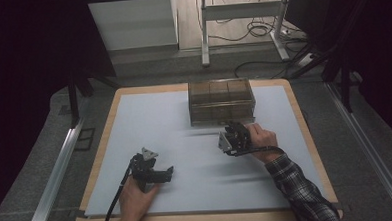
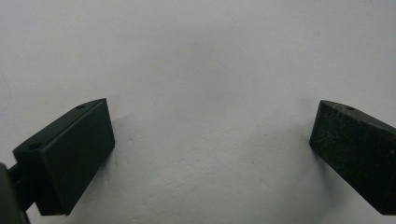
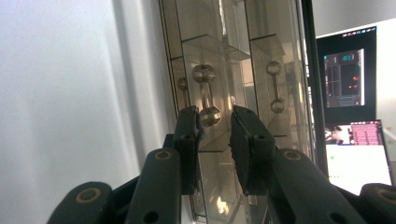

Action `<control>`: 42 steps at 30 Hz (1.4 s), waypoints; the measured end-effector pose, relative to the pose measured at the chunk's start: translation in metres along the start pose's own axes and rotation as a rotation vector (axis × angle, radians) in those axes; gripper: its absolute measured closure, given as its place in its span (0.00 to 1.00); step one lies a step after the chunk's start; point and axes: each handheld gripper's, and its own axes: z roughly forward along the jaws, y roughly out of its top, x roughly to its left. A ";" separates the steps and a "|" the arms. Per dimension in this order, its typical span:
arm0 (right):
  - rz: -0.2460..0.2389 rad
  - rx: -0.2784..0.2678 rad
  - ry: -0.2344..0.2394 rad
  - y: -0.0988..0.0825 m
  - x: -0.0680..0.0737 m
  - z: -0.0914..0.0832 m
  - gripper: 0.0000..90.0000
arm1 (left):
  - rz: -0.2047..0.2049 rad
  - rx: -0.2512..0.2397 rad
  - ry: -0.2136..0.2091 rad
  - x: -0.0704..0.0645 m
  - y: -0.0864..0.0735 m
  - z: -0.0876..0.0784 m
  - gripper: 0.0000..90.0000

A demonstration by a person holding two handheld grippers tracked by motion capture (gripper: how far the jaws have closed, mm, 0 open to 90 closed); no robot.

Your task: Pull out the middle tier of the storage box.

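My right gripper [image 3: 215, 128] is at the front face of the clear drawer box [image 1: 221, 102], jaws parted by a narrow gap. In the right gripper view one drawer's dumbbell-shaped handle [image 3: 207, 93] stands in line with that gap, its lower knob sitting just between the two jaw tips. I see daylight on either side of the knob, so I read the pads as not pressing on it, though glare on the clear plastic makes this hard to judge. A second handle [image 3: 274, 86] of the same shape shows on the neighbouring drawer, off to one side of my jaws.

From the high view, my right hand [image 1: 259, 138] holds the right gripper just at the near side of the box, touching or almost touching its front.

My left gripper [image 2: 212, 149] has its jaws spread wide, with nothing between them, just bare white surface beneath. In the high view it rests low over the bench [image 1: 134, 118] towards the near left corner, held in my left hand [image 1: 137, 195], well apart from the box and from the other gripper.

The box itself sits on the white top of the bench close to the far edge, a little right of the middle. It is smoky and see-through, and its inner dividers show through the lid.
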 end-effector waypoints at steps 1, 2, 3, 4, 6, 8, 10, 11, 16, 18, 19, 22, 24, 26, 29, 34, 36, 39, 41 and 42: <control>0.015 -0.005 0.004 -0.001 -0.001 0.000 0.79 | 0.000 0.000 0.000 0.000 0.000 0.000 0.00; 0.019 -0.008 0.012 -0.001 -0.003 -0.001 0.79 | 0.001 0.000 0.000 0.000 0.000 0.000 0.00; 0.028 -0.009 0.021 -0.002 -0.004 -0.001 0.79 | 0.000 0.000 0.000 0.000 0.000 0.000 0.00; 0.041 -0.013 0.024 -0.002 -0.005 -0.001 0.79 | 0.000 0.000 0.000 0.000 0.000 0.000 0.00; 0.052 -0.014 0.039 -0.003 -0.007 -0.001 0.78 | 0.000 0.000 0.000 0.000 0.000 0.000 0.00; 0.063 -0.015 0.057 -0.005 -0.010 -0.001 0.78 | 0.000 0.000 0.000 0.000 0.000 0.000 0.00; 0.085 -0.021 0.086 -0.006 -0.013 -0.001 0.77 | 0.000 0.000 0.000 0.000 0.000 0.000 0.00; 0.085 -0.022 0.093 -0.007 -0.015 -0.001 0.77 | 0.000 0.000 0.000 0.000 0.000 0.000 0.00; 0.148 -0.042 0.150 -0.012 -0.024 -0.002 0.77 | -0.005 -0.004 0.000 0.000 0.000 0.000 0.00; 0.170 -0.052 0.177 -0.013 -0.029 -0.002 0.76 | -0.001 0.000 0.000 0.000 0.000 0.000 0.00; 0.178 -0.055 0.188 -0.014 -0.031 -0.001 0.76 | 0.002 0.000 0.001 0.000 0.000 0.000 0.00; 0.206 -0.064 0.220 -0.017 -0.037 -0.001 0.76 | 0.003 0.000 0.000 0.000 0.000 0.000 0.00; 0.236 -0.076 0.255 -0.020 -0.042 -0.001 0.76 | 0.003 0.001 0.000 0.000 0.000 0.000 0.00; 0.259 -0.082 0.277 -0.022 -0.046 -0.001 0.75 | 0.004 0.001 0.000 0.000 0.000 0.000 0.00; 0.297 -0.095 0.318 -0.027 -0.053 0.000 0.74 | 0.001 0.001 0.000 0.000 0.000 0.000 0.00; 0.334 -0.092 0.377 -0.035 -0.062 0.003 0.72 | 0.000 0.000 0.000 0.000 0.000 0.000 0.00; 0.348 -0.090 0.398 -0.039 -0.067 0.006 0.72 | 0.000 0.000 0.000 0.000 0.000 0.000 0.00; 0.370 -0.089 0.433 -0.044 -0.074 0.009 0.72 | 0.001 0.001 0.000 0.000 0.000 0.000 0.00; 0.376 -0.099 0.471 -0.048 -0.079 0.012 0.72 | 0.001 0.001 0.000 0.000 0.000 0.000 0.00; 0.377 -0.095 0.483 -0.049 -0.082 0.013 0.72 | 0.001 0.001 0.000 0.000 0.000 0.000 0.00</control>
